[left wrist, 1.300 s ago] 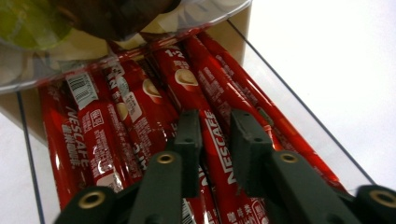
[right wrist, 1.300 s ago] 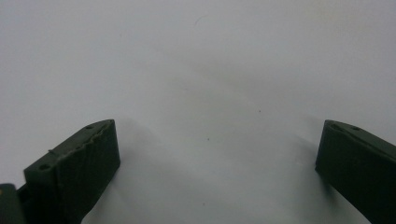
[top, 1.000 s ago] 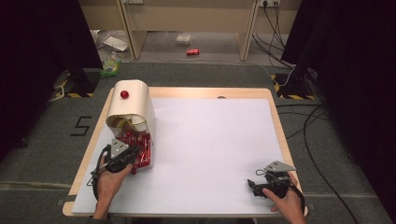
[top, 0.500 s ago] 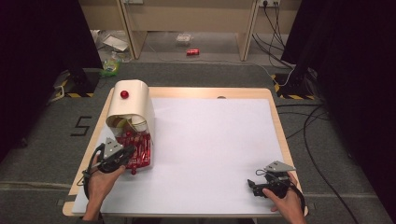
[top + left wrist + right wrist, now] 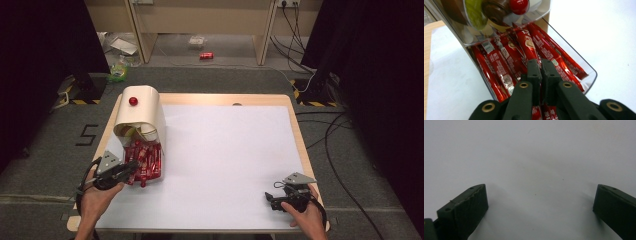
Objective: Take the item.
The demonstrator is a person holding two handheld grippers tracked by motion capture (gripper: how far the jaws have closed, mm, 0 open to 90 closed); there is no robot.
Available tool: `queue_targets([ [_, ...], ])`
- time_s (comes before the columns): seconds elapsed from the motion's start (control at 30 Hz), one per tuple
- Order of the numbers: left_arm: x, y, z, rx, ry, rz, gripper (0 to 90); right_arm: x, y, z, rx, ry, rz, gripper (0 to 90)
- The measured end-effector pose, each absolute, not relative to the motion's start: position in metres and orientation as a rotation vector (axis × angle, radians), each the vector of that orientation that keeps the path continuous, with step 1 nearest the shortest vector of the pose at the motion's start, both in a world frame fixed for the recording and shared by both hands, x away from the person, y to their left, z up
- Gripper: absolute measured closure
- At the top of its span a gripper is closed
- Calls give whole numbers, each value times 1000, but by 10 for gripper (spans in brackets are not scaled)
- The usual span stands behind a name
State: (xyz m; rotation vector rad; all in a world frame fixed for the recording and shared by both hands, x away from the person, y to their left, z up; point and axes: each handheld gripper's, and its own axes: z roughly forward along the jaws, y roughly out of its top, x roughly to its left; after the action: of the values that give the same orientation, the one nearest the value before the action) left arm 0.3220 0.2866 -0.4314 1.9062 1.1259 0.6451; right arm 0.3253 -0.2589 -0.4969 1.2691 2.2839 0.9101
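A red can (image 5: 206, 55) lies on the floor beyond the table (image 5: 295, 125).

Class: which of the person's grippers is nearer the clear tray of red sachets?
Left. The left gripper is at the clear tray of red sachets; the right gripper sits across the white table.

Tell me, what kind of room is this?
Probably a lab or recording studio, not a home. A lone table with a white top stands on grey carpet, black curtains hang at both sides, and loose cables trail over the floor.

Sachets (image 5: 144, 161) in tray (image 5: 587, 76) under dispenser (image 5: 142, 116), table (image 5: 230, 150) left
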Motion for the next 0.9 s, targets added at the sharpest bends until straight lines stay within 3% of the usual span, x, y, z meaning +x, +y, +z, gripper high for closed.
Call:
queue_targets([
  [0.9, 284, 277, -429, 1867, 1048, 614, 855, 325, -259, -497, 1269, 2284, 910, 2],
])
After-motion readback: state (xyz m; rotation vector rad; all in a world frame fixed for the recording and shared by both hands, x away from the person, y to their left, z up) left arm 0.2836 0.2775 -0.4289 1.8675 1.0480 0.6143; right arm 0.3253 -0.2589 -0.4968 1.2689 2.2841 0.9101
